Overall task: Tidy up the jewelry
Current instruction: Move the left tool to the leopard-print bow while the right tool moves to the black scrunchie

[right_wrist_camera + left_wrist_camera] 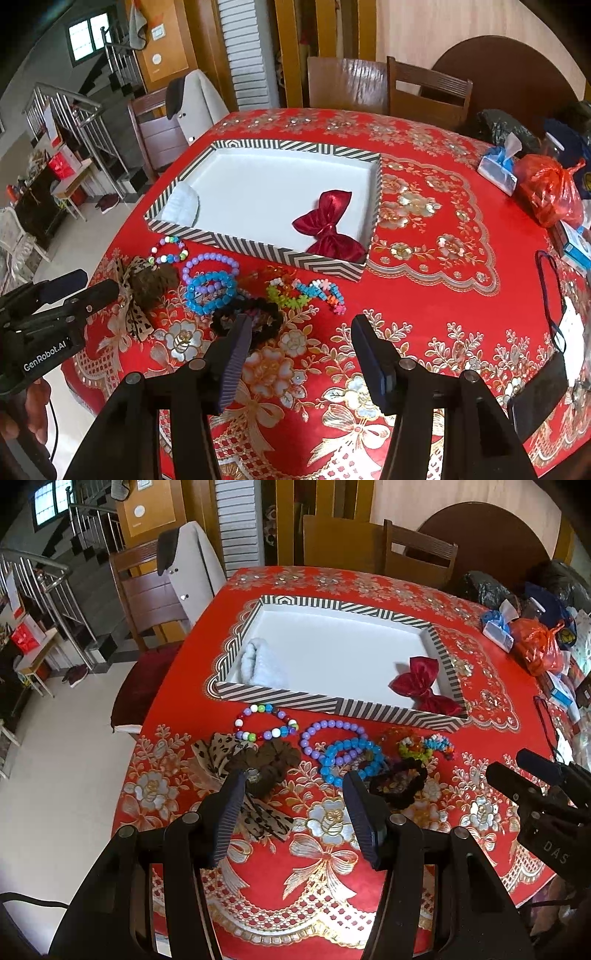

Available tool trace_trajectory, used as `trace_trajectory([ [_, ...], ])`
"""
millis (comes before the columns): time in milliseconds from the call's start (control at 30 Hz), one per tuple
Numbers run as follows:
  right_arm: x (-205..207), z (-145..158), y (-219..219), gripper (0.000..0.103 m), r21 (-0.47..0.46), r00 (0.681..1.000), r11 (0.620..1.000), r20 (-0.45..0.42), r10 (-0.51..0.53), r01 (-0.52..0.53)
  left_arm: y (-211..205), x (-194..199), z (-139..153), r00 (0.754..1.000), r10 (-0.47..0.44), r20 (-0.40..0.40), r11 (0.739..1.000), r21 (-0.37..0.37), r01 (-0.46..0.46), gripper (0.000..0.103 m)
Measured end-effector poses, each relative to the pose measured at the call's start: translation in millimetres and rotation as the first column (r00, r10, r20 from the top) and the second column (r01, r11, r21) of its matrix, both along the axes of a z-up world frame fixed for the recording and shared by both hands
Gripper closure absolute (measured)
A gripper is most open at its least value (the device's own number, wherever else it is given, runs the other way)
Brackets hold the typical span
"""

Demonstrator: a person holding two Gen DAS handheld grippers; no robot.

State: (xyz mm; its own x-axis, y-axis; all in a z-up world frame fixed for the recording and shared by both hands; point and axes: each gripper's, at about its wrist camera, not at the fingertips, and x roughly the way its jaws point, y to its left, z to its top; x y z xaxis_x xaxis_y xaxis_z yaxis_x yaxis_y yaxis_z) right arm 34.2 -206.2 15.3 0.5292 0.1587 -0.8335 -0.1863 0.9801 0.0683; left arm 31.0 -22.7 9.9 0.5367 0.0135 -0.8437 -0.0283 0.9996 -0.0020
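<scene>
1. The table under a red plastic cloth printed with gold and silver flowers carries everything.
2. The shallow black-and-white striped cardboard tray with a white floor sits mid-table; inside lie a dark red satin bow at its near right corner and a pale folded cloth at its near left.
3. Just outside the tray's near wall lies the unsorted jewelry: a leopard-print fabric bow with a brown scrunchie, a black scrunchie, a purple bead bracelet overlapping a bright blue bead bracelet, a multicoloured bead bracelet, and small neon bead pieces.
4. The left gripper and right gripper both hang wide open above the cloth, holding nothing.
5. Risk, as I judge it: the blue and purple bracelets overlap, so closing on one may drag both, or snag the black scrunchie touching them; round beads could also slip from the pads.
</scene>
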Motion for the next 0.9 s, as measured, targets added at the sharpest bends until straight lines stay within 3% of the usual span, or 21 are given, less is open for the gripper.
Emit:
trace_trajectory([
  [367, 6, -6, 12, 0.049, 0.001, 1.0, 1.0, -0.018, 0.022, -0.022, 14, 2, -7, 0.999, 0.028, -0.024, 1.0, -0.007, -0.029, 0.048],
  [633, 4, -24, 6, 0.049, 0.067, 0.997, 0.997, -0.063, 0.032, -0.028, 64, 6, -18, 0.992, 0.071, -0.107, 0.977, -0.195, -0.091, 0.048],
  [900, 2, -45, 4, 0.049, 0.139, 0.993, 0.99, -0.111, 0.049, -0.033, 117, 2, -37, 0.975, 0.136, -0.178, 0.949, -0.259, -0.18, 0.048],
])
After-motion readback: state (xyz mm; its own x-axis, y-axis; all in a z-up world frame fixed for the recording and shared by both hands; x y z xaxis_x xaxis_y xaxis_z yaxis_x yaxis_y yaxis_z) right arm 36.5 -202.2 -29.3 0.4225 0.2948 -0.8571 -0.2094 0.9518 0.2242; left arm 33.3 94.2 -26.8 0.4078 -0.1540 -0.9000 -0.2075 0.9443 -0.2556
